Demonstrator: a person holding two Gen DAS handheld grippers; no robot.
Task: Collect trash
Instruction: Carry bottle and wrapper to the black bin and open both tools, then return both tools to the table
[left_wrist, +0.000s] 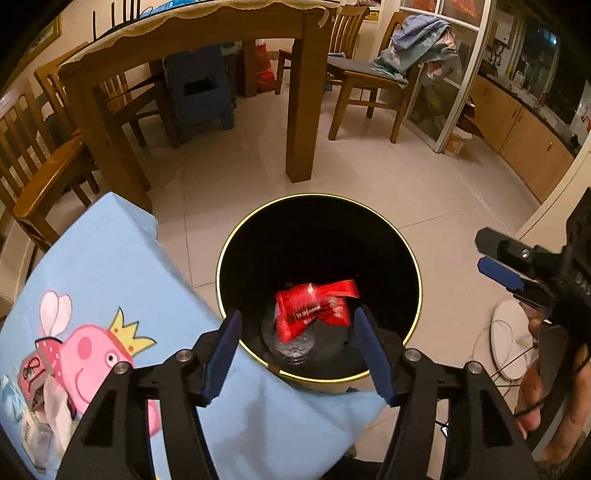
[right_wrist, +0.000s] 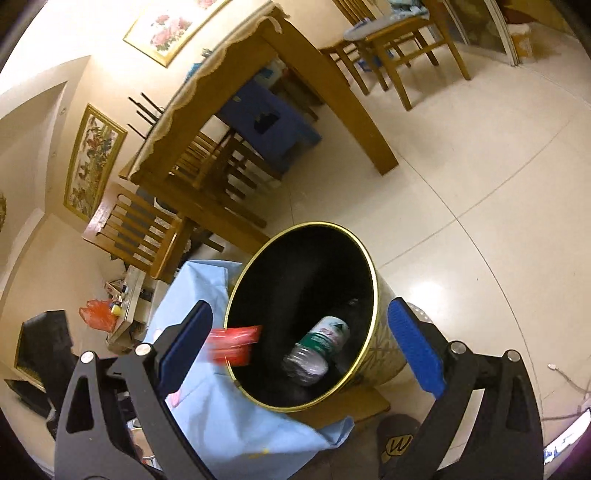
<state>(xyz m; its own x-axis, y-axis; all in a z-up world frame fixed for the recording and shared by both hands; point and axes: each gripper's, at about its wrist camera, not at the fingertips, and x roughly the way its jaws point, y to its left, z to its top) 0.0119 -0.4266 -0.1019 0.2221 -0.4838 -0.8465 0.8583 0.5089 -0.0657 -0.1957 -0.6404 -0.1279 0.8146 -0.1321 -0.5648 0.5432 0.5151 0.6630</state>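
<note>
I can read only one mark for certain: a yellow letter "W" on the dark cap (right_wrist: 397, 439) at the bottom of my right wrist view. The red wrapper (left_wrist: 314, 310) carries white lettering, too blurred to make out. The bottle's green label (right_wrist: 328, 332) has print too small to read.

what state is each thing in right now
left gripper: open, empty, above the bin
right gripper: open, empty
red wrapper: motion-blurred, loose over the bin mouth
trash bin: upright, no lid
plastic bottle: lying inside the bin
blue cloth: draped beside the bin
</note>
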